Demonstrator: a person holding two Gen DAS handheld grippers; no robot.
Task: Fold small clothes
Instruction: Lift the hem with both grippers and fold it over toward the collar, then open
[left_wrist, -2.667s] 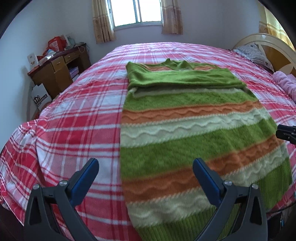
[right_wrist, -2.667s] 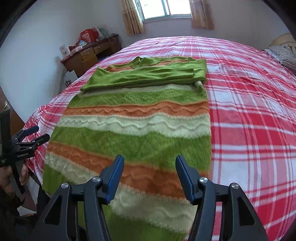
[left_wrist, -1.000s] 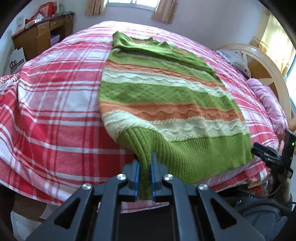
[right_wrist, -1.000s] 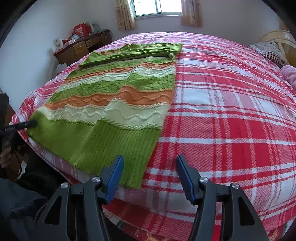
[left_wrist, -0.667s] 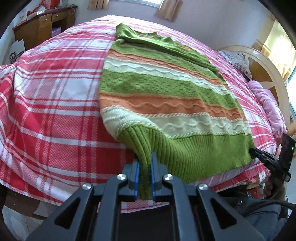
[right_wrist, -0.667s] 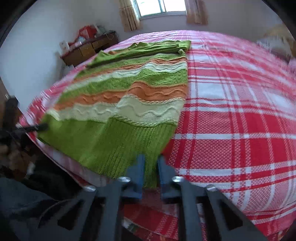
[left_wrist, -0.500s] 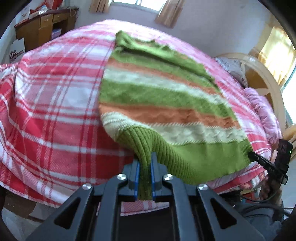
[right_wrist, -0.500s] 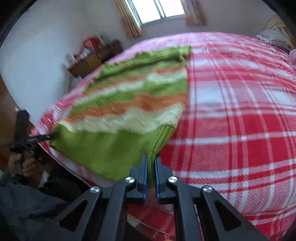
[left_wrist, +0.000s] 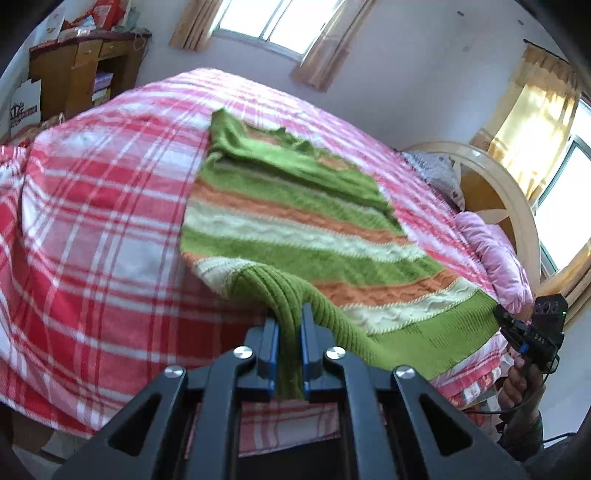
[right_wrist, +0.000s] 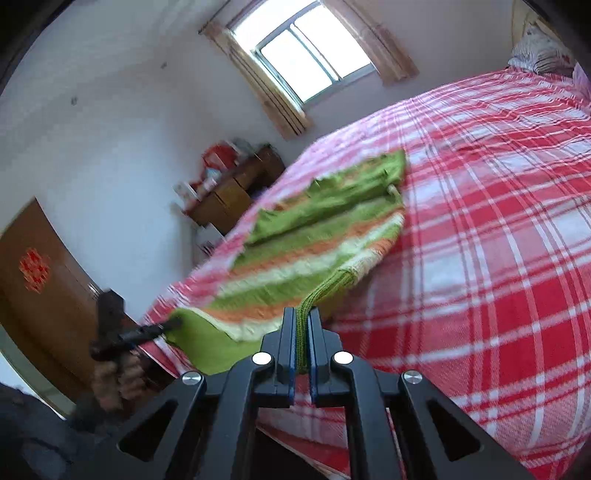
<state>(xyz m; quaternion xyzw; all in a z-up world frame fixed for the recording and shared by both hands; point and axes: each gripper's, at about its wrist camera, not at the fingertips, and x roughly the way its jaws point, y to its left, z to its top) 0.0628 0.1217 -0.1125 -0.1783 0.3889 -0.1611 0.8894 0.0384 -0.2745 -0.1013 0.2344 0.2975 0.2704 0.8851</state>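
One bed (left_wrist: 92, 221) w/ red-white plaid cover, biggest thing in both views. One wooden headboard (left_wrist: 509, 206) at the far right end in the left wrist view, one pink bundle (left_wrist: 495, 258) just beside it. One wooden desk (left_wrist: 74, 70) against the wall, cluttered on top, can't count what's there. Two windows w/ curtains seen, one (right_wrist: 310, 55) behind the bed, one more at the right edge of the left cam.

One striped sweater (left_wrist: 295, 229), green/orange/cream, spread on the bed w/ top part folded over, ribbed green hem lifted off the near edge.

Two grippers. Left gripper (left_wrist: 289, 354) clamped tight on one hem corner, knit bunched between the blue pads. Right gripper (right_wrist: 303, 343) just closed, now pinching the other hem corner, also visible small at the far right of the left cam. Hem stretched between both, slightly off the cover. Right cam pretty blurry.
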